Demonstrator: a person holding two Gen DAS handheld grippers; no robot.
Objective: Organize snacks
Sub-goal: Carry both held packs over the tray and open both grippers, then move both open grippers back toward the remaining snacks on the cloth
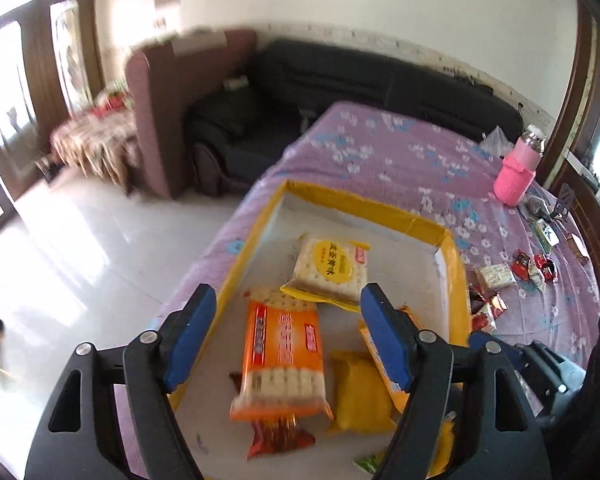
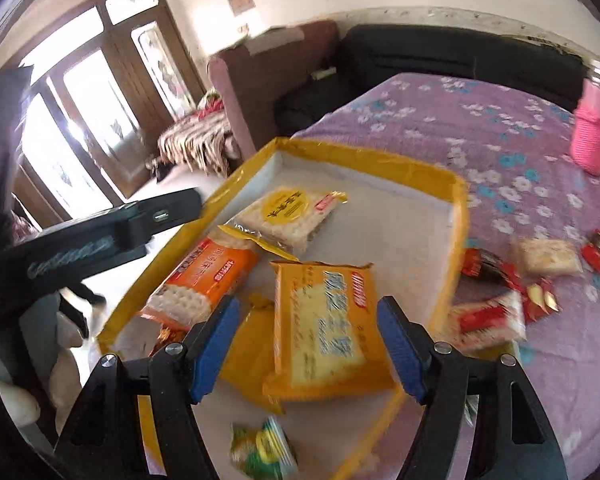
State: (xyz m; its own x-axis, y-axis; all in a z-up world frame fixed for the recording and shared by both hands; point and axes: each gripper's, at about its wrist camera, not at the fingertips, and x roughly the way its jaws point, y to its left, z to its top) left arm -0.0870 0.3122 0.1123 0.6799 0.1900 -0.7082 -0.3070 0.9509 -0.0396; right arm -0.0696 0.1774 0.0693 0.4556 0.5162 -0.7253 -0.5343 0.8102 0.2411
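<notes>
Several cracker packs (image 2: pixel 324 332) already lay in the yellow-rimmed box (image 2: pixel 420 168); small snacks (image 2: pixel 548 256) remained on the bed (image 2: pixel 480 128); both hand-held grippers (image 1: pixel 288 340) (image 2: pixel 308 348) stood apart, empty.

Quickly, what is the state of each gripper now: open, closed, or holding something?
Left gripper: open, holding nothing, above the orange cracker pack.
Right gripper: open, holding nothing, above the yellow cracker pack.

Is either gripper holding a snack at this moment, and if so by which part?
Nothing is held. The left gripper and right gripper both stand open above the yellow-rimmed tray; the packets framed between their fingers lie loose in it.
</notes>
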